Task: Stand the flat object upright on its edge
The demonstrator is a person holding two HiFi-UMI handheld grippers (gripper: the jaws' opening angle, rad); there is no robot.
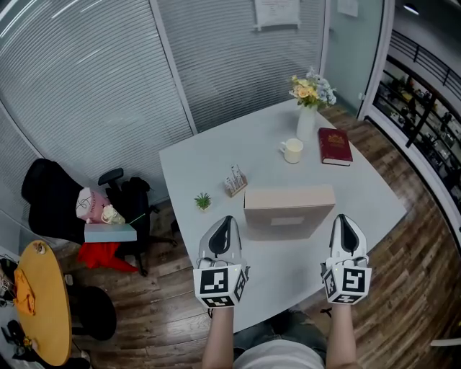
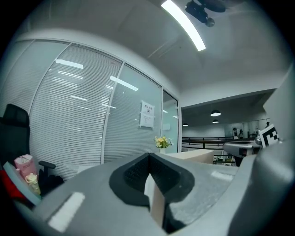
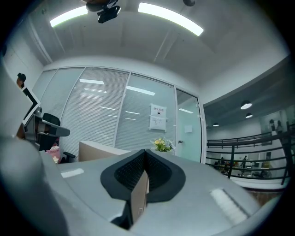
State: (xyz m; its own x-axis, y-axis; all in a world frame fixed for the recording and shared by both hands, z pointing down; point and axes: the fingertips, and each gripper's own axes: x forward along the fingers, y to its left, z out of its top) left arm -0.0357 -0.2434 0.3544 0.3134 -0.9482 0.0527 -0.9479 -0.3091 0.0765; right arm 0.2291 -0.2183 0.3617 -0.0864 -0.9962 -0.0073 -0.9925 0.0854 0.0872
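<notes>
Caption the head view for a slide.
Left gripper and right gripper hold a beige box on edge on the table, with mug, red book and flowers behind.

Left claw (image 1: 225, 222), right claw (image 1: 345, 220) side by side, both jaws together.

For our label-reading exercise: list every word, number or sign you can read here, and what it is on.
No text reads clearly.
Notice on the glass wall: print too small.
Red book cover: gilt design, blurred.
Box: pale patch, nothing legible.
Left gripper and right gripper: square markers only, no words.
</notes>
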